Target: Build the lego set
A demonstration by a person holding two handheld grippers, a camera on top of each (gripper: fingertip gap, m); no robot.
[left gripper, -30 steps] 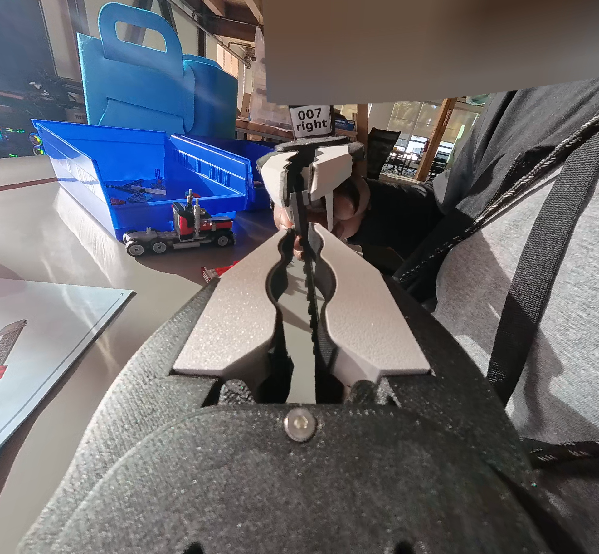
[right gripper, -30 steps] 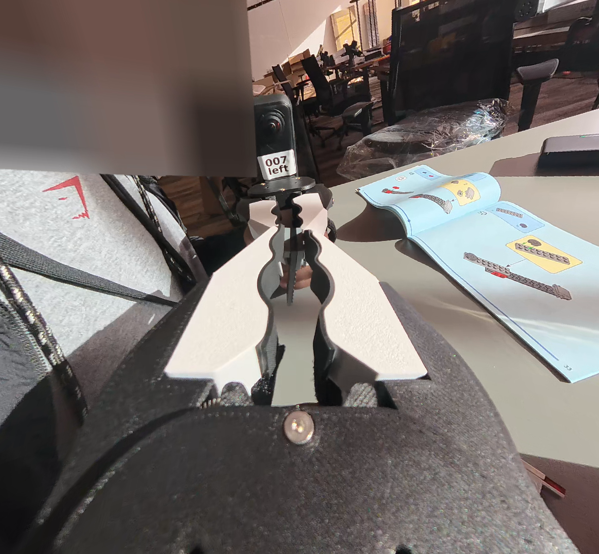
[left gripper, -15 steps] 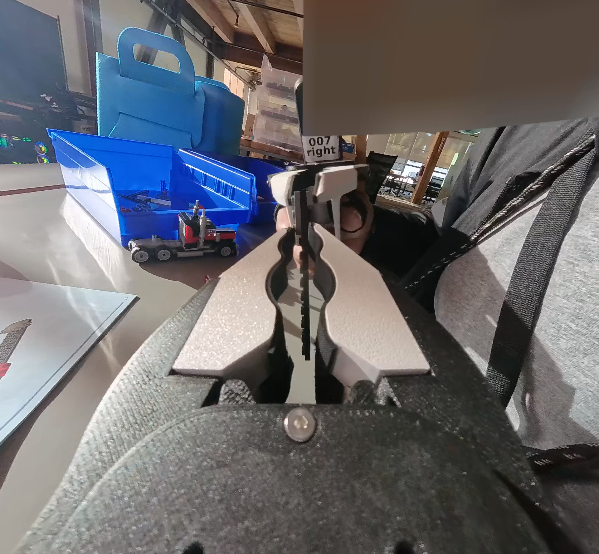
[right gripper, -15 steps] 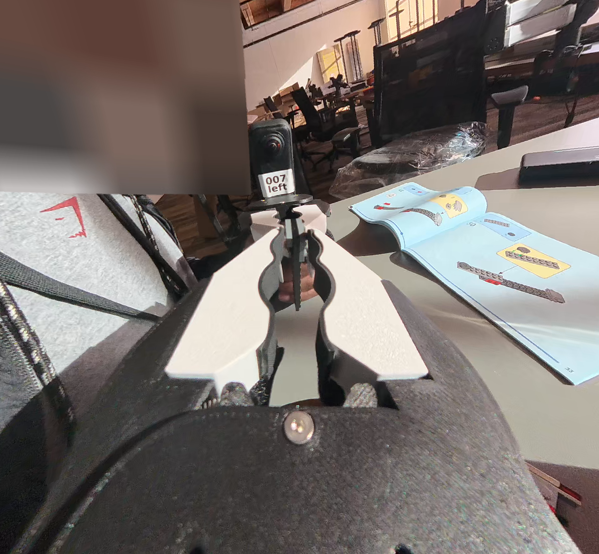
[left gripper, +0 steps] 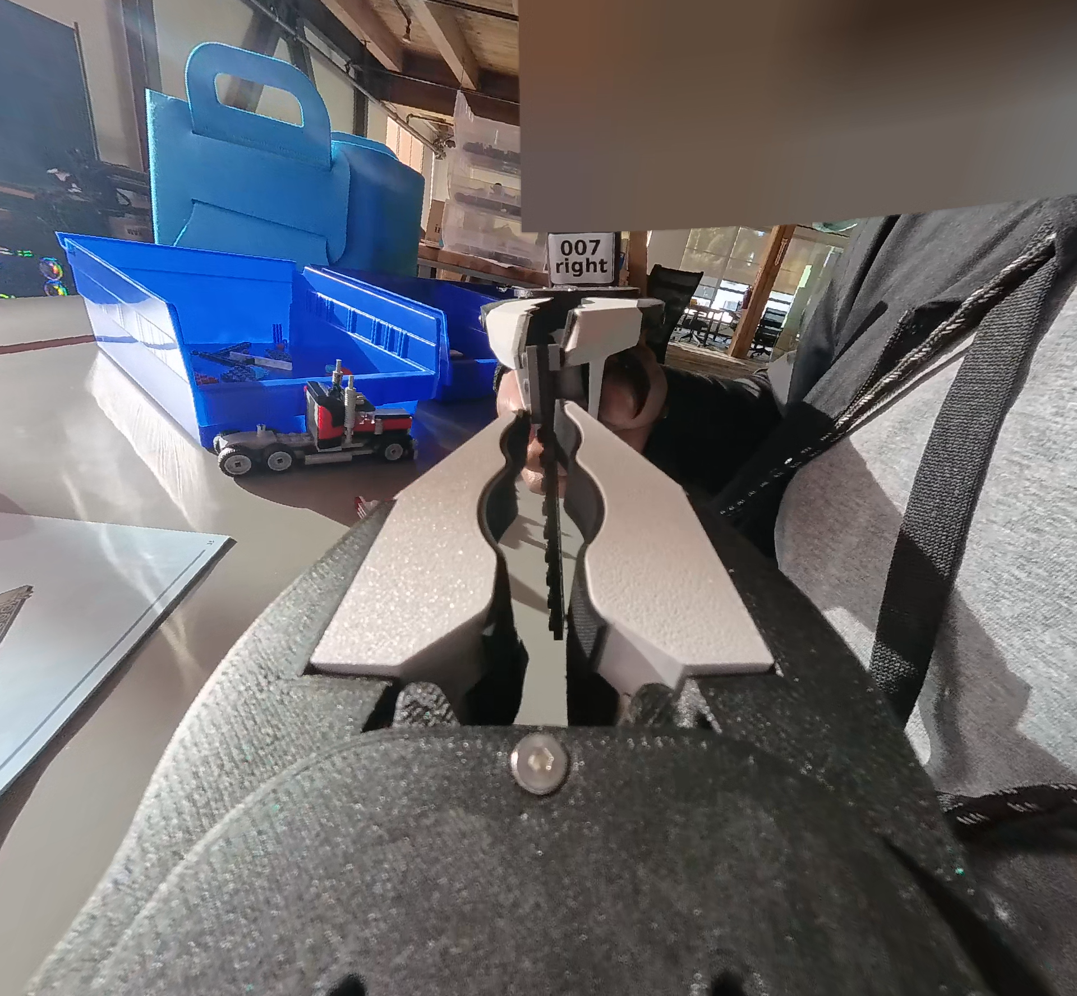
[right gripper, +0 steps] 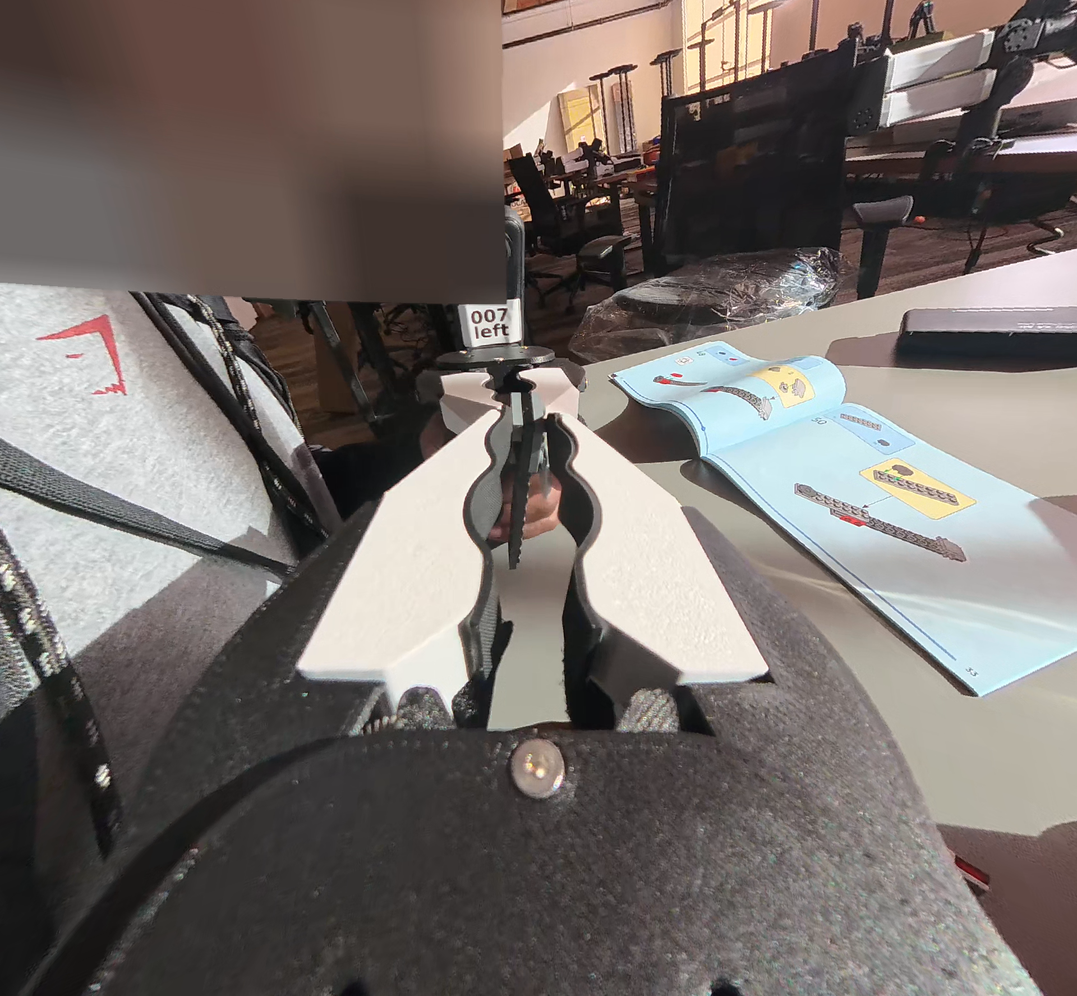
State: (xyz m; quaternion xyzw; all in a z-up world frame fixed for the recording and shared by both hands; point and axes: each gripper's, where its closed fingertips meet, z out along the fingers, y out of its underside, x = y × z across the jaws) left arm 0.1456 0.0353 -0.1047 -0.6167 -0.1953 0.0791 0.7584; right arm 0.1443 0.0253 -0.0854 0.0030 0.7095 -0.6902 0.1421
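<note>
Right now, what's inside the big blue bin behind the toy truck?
The blue bin holds a few loose dark, grey and red Lego pieces on its floor. Its front wall and the truck hide the nearest part.

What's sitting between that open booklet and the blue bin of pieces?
In the left wrist view, a small red-and-black toy truck stands on the grey table between the instruction booklet and the blue plastic bin.

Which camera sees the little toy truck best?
The left wrist view. The truck stands in full side view on the table, in front of the blue bin. The right wrist view faces the other way and shows none of it, only the open booklet.
</note>
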